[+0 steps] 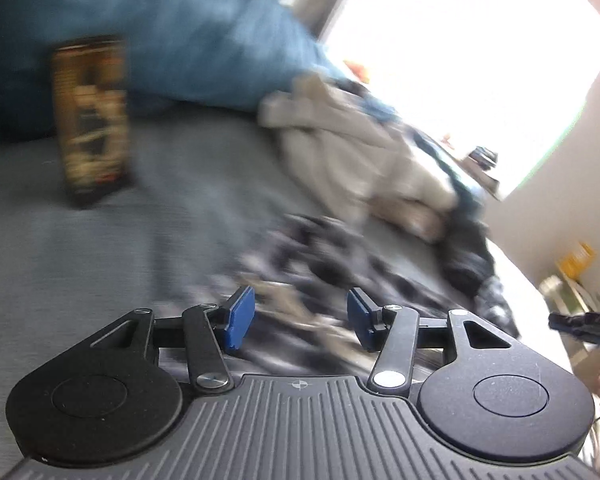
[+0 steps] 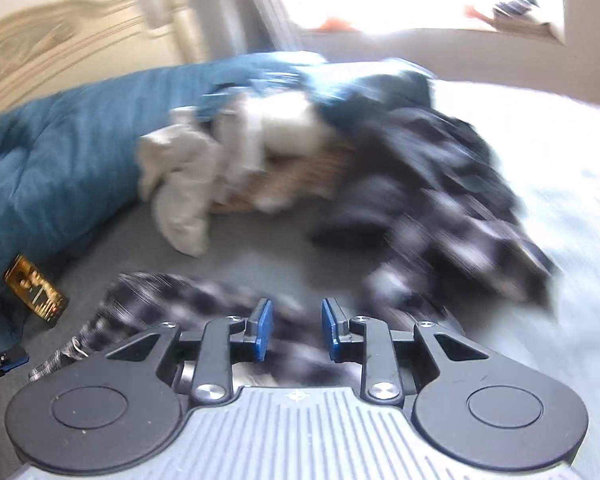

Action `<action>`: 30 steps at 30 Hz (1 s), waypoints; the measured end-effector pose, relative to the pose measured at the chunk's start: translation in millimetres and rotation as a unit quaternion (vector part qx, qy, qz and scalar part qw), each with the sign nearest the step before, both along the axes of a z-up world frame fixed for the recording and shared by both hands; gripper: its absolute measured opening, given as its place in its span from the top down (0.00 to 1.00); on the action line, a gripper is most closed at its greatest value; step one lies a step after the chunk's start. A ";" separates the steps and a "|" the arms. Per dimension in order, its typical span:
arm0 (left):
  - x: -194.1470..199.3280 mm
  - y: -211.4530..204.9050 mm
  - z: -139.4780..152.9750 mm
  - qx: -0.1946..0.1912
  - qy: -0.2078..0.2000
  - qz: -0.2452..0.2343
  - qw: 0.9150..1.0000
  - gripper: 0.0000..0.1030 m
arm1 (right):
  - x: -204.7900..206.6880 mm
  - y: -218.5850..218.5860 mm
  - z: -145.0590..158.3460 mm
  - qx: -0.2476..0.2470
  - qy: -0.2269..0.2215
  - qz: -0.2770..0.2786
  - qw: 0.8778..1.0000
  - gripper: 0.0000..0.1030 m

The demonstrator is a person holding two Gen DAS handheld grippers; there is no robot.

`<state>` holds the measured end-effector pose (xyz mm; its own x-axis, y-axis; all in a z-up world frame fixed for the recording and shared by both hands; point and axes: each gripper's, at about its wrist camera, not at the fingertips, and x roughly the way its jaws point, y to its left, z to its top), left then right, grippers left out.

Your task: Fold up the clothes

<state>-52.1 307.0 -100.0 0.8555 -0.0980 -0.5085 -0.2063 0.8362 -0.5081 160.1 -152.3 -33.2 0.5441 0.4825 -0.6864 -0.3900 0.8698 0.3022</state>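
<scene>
Both views are motion-blurred. A black-and-white checked garment (image 1: 323, 264) lies crumpled on the grey bed sheet (image 1: 100, 240) right in front of my left gripper (image 1: 301, 318), which is open and empty just above it. In the right wrist view the same checked garment (image 2: 180, 300) stretches across the sheet under my right gripper (image 2: 296, 334), which is open and empty. A pile of clothes sits behind: a beige garment (image 2: 188, 184), a dark checked garment (image 2: 451, 200). The beige garment (image 1: 355, 152) also shows in the left wrist view.
A blue duvet (image 2: 60, 152) is bunched at the head of the bed, below a cream headboard (image 2: 40, 48). A gold-and-black box (image 1: 92, 120) stands on the sheet; it also shows in the right wrist view (image 2: 36, 290). A bright window (image 1: 459, 60) lies beyond. The other gripper (image 1: 579, 328) shows at right.
</scene>
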 end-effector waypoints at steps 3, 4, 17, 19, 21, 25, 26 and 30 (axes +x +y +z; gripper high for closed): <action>22.6 -39.9 7.6 0.014 0.003 -0.072 0.997 0.48 | -24.3 -45.8 -17.9 0.015 0.045 -0.039 0.998 0.64; 29.5 -54.7 10.5 0.020 0.006 -0.097 0.995 0.48 | -29.3 -55.2 -26.3 0.021 0.065 -0.046 0.997 0.62; 92.4 -219.1 -26.0 0.259 0.102 -0.218 0.936 0.45 | -72.9 -65.6 -123.3 0.084 0.200 0.038 0.976 0.86; 99.2 -212.9 -34.8 0.261 0.126 -0.183 0.939 0.45 | -89.8 -65.8 -117.3 0.083 0.191 0.071 0.975 0.89; 102.4 -201.0 -39.2 0.244 0.139 -0.151 0.948 0.45 | -107.4 -81.6 -106.0 0.111 0.202 0.088 0.969 0.90; 103.9 -182.3 -46.4 0.235 0.151 -0.104 0.955 0.45 | -148.5 -115.0 -89.8 0.125 0.238 0.104 0.958 0.91; 104.5 -179.8 -47.9 0.236 0.156 -0.099 0.954 0.45 | -159.4 -122.9 -92.3 0.129 0.256 0.103 0.953 0.91; 106.4 -174.2 -51.6 0.236 0.165 -0.092 0.953 0.45 | -197.5 -140.1 -118.4 0.118 0.330 0.088 0.932 0.91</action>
